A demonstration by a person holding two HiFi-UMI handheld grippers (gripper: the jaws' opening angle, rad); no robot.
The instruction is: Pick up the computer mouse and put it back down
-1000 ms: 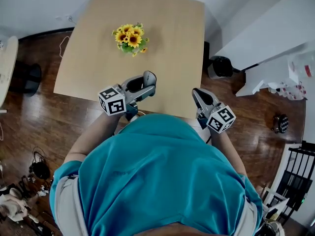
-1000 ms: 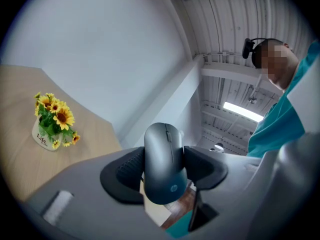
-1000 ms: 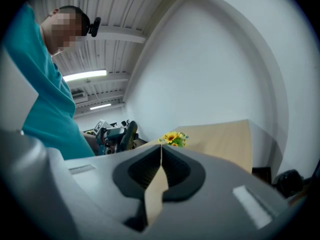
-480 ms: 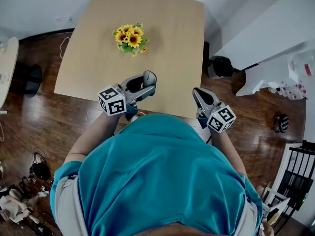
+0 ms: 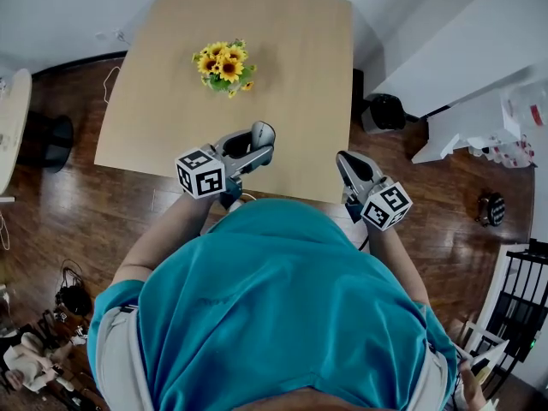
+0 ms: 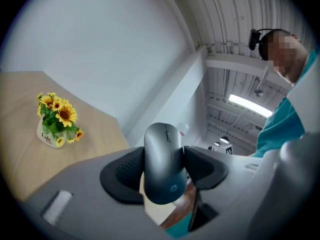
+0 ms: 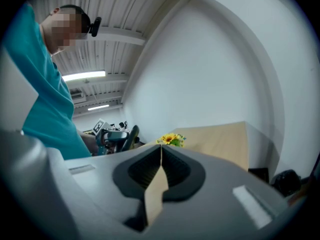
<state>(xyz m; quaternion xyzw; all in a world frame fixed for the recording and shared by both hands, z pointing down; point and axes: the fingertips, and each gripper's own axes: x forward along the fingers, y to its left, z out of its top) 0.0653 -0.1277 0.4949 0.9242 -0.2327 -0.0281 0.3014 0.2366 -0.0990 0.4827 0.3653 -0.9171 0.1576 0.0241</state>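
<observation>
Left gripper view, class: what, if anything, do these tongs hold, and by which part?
The left tongs grip the computer mouse by its two long sides, around its middle.

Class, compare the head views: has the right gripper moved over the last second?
No. The right gripper keeps its place against the table and its near edge.

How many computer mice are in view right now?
1. The computer mouse is clamped between the left gripper's fingers, by the table's near edge; another may hide behind the person.
</observation>
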